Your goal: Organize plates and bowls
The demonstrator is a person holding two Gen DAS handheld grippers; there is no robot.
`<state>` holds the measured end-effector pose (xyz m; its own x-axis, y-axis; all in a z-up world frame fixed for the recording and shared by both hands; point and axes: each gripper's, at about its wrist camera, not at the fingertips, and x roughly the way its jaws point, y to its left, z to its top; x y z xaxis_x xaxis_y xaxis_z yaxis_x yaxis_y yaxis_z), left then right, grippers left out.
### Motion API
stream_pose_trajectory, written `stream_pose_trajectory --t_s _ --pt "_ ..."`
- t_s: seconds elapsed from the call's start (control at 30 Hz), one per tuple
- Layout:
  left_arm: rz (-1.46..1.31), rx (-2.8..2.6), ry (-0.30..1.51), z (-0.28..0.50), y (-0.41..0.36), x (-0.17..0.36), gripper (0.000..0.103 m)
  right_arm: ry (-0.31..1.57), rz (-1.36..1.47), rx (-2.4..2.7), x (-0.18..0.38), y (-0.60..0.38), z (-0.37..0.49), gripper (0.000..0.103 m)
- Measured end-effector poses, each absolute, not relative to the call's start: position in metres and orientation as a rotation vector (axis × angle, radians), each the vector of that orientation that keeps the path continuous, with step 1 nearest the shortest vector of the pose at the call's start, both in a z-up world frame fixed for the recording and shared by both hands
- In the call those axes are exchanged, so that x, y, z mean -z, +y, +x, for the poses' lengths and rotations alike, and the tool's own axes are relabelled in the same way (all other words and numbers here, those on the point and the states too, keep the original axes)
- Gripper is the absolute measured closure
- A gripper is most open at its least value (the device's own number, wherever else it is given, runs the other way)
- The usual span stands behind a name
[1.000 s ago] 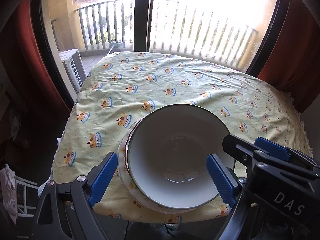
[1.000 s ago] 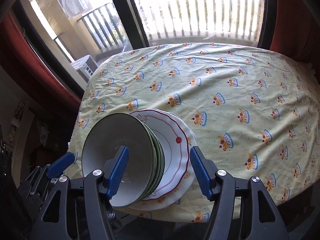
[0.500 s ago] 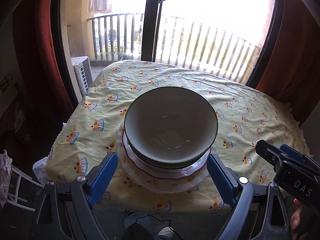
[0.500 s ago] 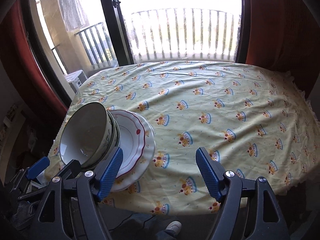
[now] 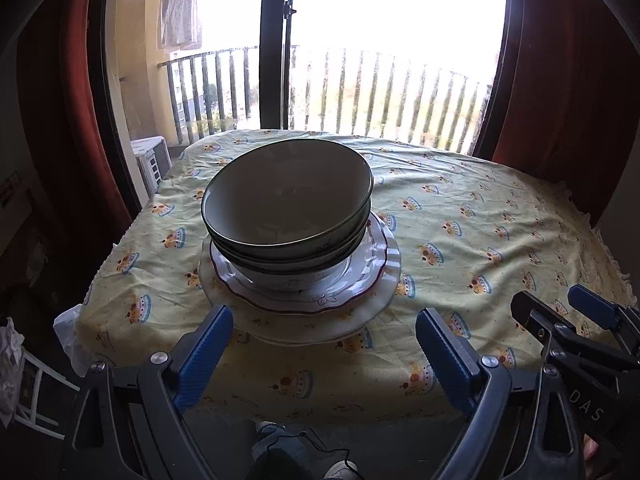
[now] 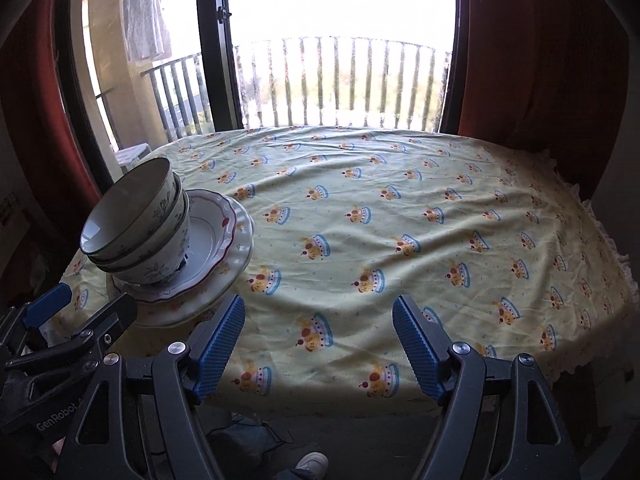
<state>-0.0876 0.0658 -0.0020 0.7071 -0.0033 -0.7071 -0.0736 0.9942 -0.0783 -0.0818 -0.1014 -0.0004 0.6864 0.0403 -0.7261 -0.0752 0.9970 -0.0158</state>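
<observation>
Near the front left corner of the table (image 5: 500, 216), seen from the left wrist, stands a stack of bowls (image 5: 288, 204) nested one inside another: round, glossy ceramic, white with thin dark-green rims. They sit on a scalloped plate with a red line (image 5: 360, 280), which lies on a wider plain white plate (image 5: 384, 300). The yellow cloth is wrinkled cotton printed with small crowns. The left gripper (image 5: 324, 354) hovers just short of the stack, its ribbed blue pads spread wide and holding nothing. Part of the right gripper (image 5: 576, 328) shows at the lower right.

From the right wrist, the same bowls (image 6: 136, 220) show leaf sprigs painted on their sides and lean toward the table's left edge on the plates (image 6: 224, 236). The right gripper (image 6: 318, 346) hangs over the bare front edge of the cloth, jaws released and empty, well apart from the stack. Black plastic arms carry its ridged blue pads.
</observation>
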Motion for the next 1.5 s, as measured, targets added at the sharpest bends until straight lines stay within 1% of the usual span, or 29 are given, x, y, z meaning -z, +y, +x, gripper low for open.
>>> stream_pose_trajectory --t_s 0.17,0.53,0.8,1.23,1.5 --pt "-0.113 -0.028 0.793 -0.094 0.062 0.004 0.008 0.839 -0.013 -0.046 0.007 -0.11 -0.09 0.022" --pt "-0.095 -0.027 0.766 -0.107 0.057 -0.002 0.006 0.837 0.017 -0.026 0.004 -0.116 -0.102 0.021" --pt "-0.1 -0.055 0.76 -0.109 0.062 -0.003 0.004 0.83 0.012 -0.028 0.002 -0.113 -0.105 0.019" --pt "-0.095 -0.034 0.741 -0.108 0.061 -0.006 0.003 0.821 0.015 -0.006 0.0 -0.114 -0.104 0.017" --pt "-0.093 -0.035 0.735 -0.108 0.062 -0.007 0.001 0.818 0.018 -0.001 -0.001 -0.113 -0.105 0.017"
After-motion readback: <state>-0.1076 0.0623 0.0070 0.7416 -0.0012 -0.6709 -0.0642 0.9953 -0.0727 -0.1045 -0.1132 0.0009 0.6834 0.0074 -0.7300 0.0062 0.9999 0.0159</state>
